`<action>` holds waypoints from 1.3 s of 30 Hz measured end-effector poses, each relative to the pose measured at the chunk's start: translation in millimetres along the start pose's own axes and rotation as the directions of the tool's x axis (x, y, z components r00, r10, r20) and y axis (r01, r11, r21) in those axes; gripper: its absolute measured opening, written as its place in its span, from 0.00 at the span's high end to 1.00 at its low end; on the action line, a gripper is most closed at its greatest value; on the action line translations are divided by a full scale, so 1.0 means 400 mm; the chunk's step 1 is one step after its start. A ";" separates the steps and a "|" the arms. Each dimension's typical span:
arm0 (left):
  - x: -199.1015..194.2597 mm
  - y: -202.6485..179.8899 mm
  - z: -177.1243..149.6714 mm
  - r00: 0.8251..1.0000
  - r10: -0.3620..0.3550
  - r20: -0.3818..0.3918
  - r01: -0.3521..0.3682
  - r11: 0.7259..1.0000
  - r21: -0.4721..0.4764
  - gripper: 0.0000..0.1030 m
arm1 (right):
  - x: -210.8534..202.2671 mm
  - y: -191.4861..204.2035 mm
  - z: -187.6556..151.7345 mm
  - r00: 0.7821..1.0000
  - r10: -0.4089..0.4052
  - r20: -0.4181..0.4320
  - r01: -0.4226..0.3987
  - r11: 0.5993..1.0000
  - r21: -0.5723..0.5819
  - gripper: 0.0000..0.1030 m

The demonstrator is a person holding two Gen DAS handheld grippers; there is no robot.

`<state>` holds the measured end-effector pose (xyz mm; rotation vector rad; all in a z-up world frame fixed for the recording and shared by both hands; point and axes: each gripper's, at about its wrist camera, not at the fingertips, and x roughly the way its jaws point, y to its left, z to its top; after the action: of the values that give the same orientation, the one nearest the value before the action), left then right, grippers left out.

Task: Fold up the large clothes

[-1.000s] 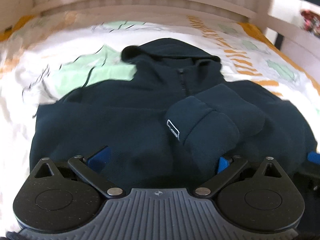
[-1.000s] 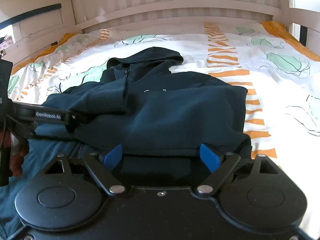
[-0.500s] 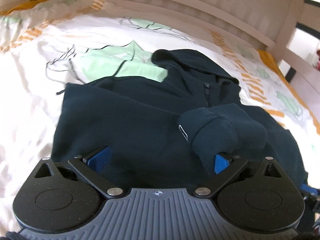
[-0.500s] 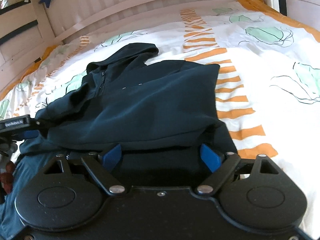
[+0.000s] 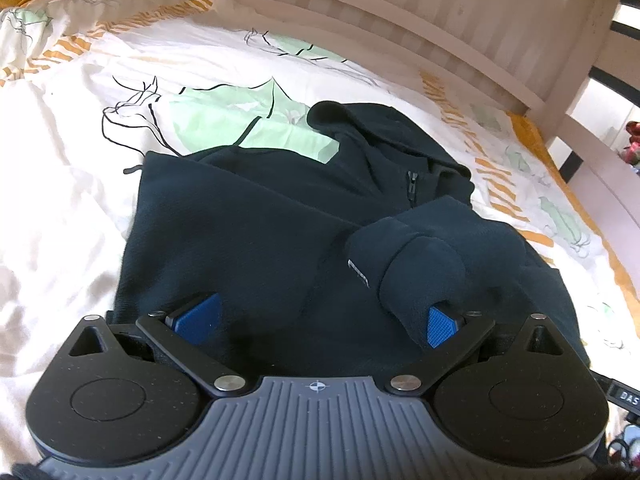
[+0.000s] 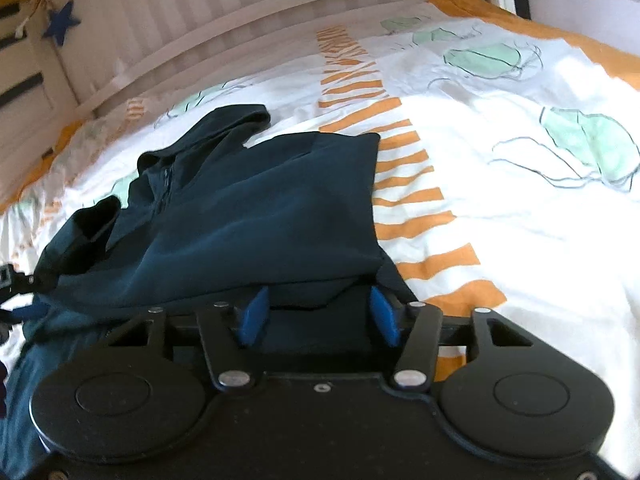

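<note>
A dark navy hoodie (image 5: pixel 256 240) lies front up on the bed, hood (image 5: pixel 372 120) far from me, and a folded-in sleeve cuff (image 5: pixel 416 268) rests on its chest. My left gripper (image 5: pixel 320 322) stands open low over the hoodie's near hem, the cuff draped against its right pad (image 5: pixel 440 326). In the right wrist view the hoodie (image 6: pixel 248 216) spreads ahead, its right side folded in. My right gripper (image 6: pixel 318 316) is at the near hem. Its jaws are closing, with dark fabric between the pads (image 6: pixel 252 316) and a gap still showing.
The bed cover (image 6: pixel 500 208) is white with orange stripes and green shapes. A pale slatted bed rail (image 5: pixel 400 12) runs along the far side, with a blue star (image 6: pixel 60 22) hanging on it. Part of the other gripper shows at the left edge (image 6: pixel 8 280).
Both views have rolled, so the hoodie now sits tilted in them. The right gripper's blue pads have come much closer together over the hem. The left gripper's jaws stay wide.
</note>
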<state>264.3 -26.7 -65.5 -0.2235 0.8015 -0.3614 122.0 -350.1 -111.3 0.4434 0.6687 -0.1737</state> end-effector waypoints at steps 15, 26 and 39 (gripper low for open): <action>-0.063 0.095 0.003 0.999 0.043 0.010 -0.042 0.998 -0.052 0.01 | -0.005 -0.015 -0.005 1.000 -0.025 0.010 0.025 0.999 0.028 0.54; 0.011 0.048 0.003 0.997 0.065 -0.049 -0.061 0.995 0.076 0.01 | -0.072 0.063 0.004 0.988 -0.127 0.090 0.138 0.983 -0.125 0.32; 0.041 0.017 -0.022 0.993 0.115 -0.034 -0.106 0.975 0.198 0.01 | 0.046 0.153 0.017 0.998 -0.051 0.034 0.059 0.947 -0.314 0.31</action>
<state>270.1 -27.3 -84.3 0.0134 0.8135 -0.3387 158.2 -298.6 -97.4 0.1145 0.6700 -0.1216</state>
